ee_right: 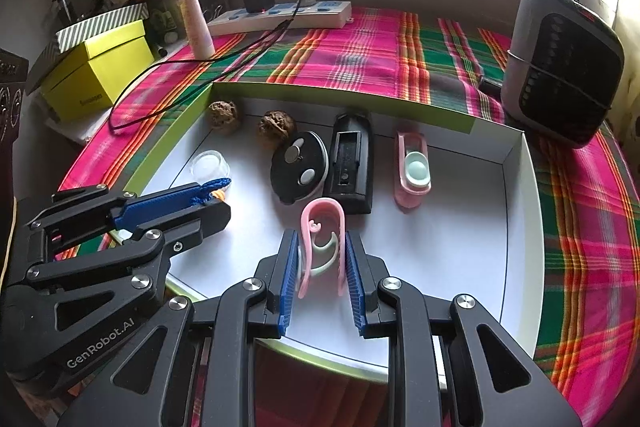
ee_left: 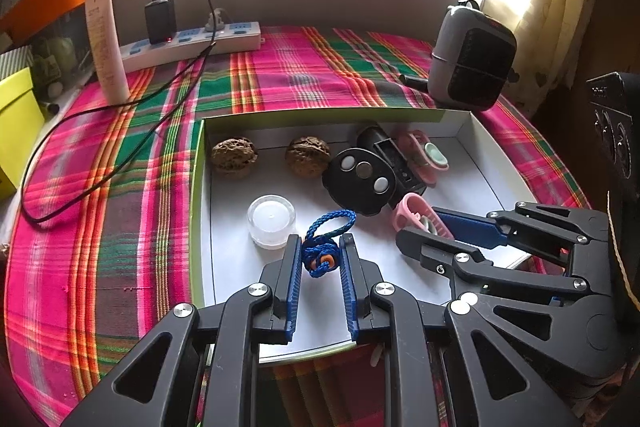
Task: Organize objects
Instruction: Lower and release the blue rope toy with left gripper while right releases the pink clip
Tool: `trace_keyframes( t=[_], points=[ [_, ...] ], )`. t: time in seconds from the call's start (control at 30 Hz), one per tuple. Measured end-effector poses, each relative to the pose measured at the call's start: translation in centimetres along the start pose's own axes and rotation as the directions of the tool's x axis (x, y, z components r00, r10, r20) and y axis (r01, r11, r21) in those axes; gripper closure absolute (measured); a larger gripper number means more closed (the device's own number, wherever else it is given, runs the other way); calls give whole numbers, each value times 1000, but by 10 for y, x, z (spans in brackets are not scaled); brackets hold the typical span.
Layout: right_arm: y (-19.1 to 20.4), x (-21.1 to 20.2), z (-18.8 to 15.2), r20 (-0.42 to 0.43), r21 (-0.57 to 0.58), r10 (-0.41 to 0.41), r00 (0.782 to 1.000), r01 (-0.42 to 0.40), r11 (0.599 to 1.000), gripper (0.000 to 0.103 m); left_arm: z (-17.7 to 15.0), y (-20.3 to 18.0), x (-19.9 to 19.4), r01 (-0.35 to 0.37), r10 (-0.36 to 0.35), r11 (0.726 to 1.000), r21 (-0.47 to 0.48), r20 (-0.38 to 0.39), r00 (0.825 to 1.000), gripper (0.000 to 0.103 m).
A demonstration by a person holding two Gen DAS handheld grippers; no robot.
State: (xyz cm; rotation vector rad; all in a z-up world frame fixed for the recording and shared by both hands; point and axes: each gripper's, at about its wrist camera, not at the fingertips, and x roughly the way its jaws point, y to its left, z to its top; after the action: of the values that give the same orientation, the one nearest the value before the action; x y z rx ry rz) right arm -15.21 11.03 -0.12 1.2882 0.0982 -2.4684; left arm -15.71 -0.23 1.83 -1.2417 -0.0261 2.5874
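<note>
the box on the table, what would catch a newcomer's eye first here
The bright pink-and-green plaid cloth under the shallow white box stands out first. Over the box's near side, the left gripper is shut on a blue knotted cord, and the right gripper is shut on a pink clip.

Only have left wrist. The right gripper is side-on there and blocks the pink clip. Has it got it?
Observer: Yes. The right wrist view shows the right gripper shut on the pink clip, clamped across its two legs.
Operator: Which end faces the gripper?
Observer: The open end. The closed round end points away, toward the black case.
Operator: Is the other pink clip touching that case?
Observer: No. The second pink clip lies apart from it, with bare floor of the white box between them.
</note>
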Motion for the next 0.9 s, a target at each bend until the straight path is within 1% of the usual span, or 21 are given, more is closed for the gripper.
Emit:
trace_keyframes(
  t=[0.33, 0.37, 0.47, 0.57, 0.6, 0.73, 0.9],
  points=[
    [0, 0, 0, 1, 8, -10, 1000, 10, 1000, 78, -1, -2, 1, -10, 11, 1000, 7, -4, 1000, 85],
    [-1, -1, -1, 2, 9, -10, 1000, 10, 1000, 78, -1, -2, 0, -13, 13, 1000, 8, -4, 1000, 84],
    [-1, -1, 0, 4, 13, -11, 1000, 11, 1000, 78, -1, -1, 0, -17, 17, 1000, 2, -6, 1000, 74],
    [-1, -3, -1, 8, 20, -8, 1000, 8, 1000, 78, -2, 0, 0, -23, 23, 1000, -2, -6, 1000, 74],
    [-1, -3, -1, 8, 21, -7, 1000, 7, 1000, 78, -2, 1, 0, -23, 23, 1000, -3, -6, 1000, 74],
    [-2, -5, -1, 15, 26, -16, 1000, 16, 1000, 68, -3, 1, -1, -28, 28, 1000, -4, -8, 1000, 73],
    [-1, -11, -2, 24, 32, -19, 1000, 18, 999, 65, -4, 3, -5, -27, 27, 1000, -12, -4, 1000, 71]
  ],
)
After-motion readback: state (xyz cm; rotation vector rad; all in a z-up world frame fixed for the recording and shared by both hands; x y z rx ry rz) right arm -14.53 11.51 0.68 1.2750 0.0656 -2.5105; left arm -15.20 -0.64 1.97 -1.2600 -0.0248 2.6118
